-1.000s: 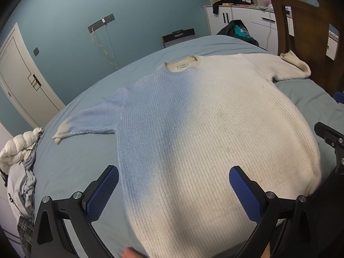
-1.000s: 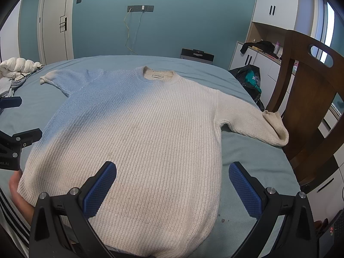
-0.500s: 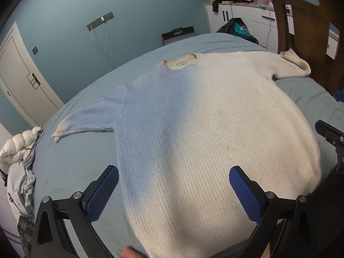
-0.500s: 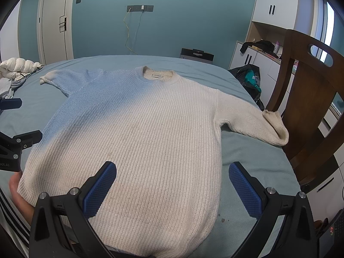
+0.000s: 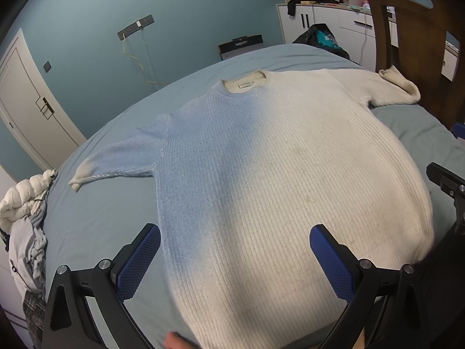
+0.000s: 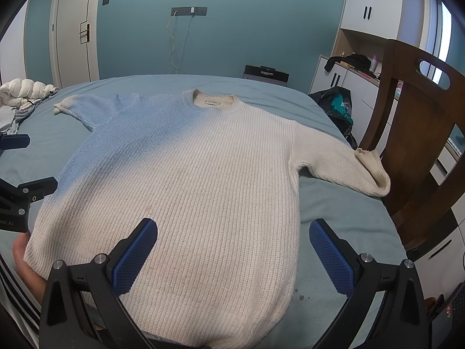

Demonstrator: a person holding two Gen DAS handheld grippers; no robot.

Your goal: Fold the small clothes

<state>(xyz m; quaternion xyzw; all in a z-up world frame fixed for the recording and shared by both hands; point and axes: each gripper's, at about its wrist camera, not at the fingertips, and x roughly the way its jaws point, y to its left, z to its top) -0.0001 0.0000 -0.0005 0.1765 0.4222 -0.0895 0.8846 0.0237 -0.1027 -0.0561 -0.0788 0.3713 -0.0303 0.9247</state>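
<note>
- Sweater (image 5: 276, 174) (image 6: 186, 180): a ribbed knit, cream shading into pale blue on one side, lies flat and face up on the bed (image 5: 96, 221) (image 6: 334, 218), with its neck opening toward the far wall and its hem toward the cameras.
- Both sleeves are spread outward: the blue-tinted one (image 5: 116, 160) (image 6: 87, 109) points toward the door side, and the cream one (image 5: 398, 90) (image 6: 348, 165) reaches the bed edge beside the wooden chair (image 5: 412, 35) (image 6: 418, 133), its cuff slightly curled.
- The left gripper (image 5: 234, 258) hovers over the hem area with its jaws spread wide; one blue pad sits over the bare sheet just beside the sweater's blue edge, the other over the cream knit. Neither pad pinches fabric.
- The right gripper (image 6: 234, 256) is likewise spread wide above the hem, one pad over the cream knit and the other over the sheet just past the sweater's side edge, gripping nothing.
- In the right wrist view, a bare hand (image 6: 27, 261) shows at the hem corner, touching the sweater's edge below the left gripper's black frame.
- A heap of pale clothes (image 5: 23, 218) (image 6: 20, 96) lies at the bed's far-left edge, well apart from the sweater.
- A dark bag (image 5: 322, 37) (image 6: 337, 104) sits beyond the bed near white cabinets (image 5: 334, 20) (image 6: 348, 81).
</note>
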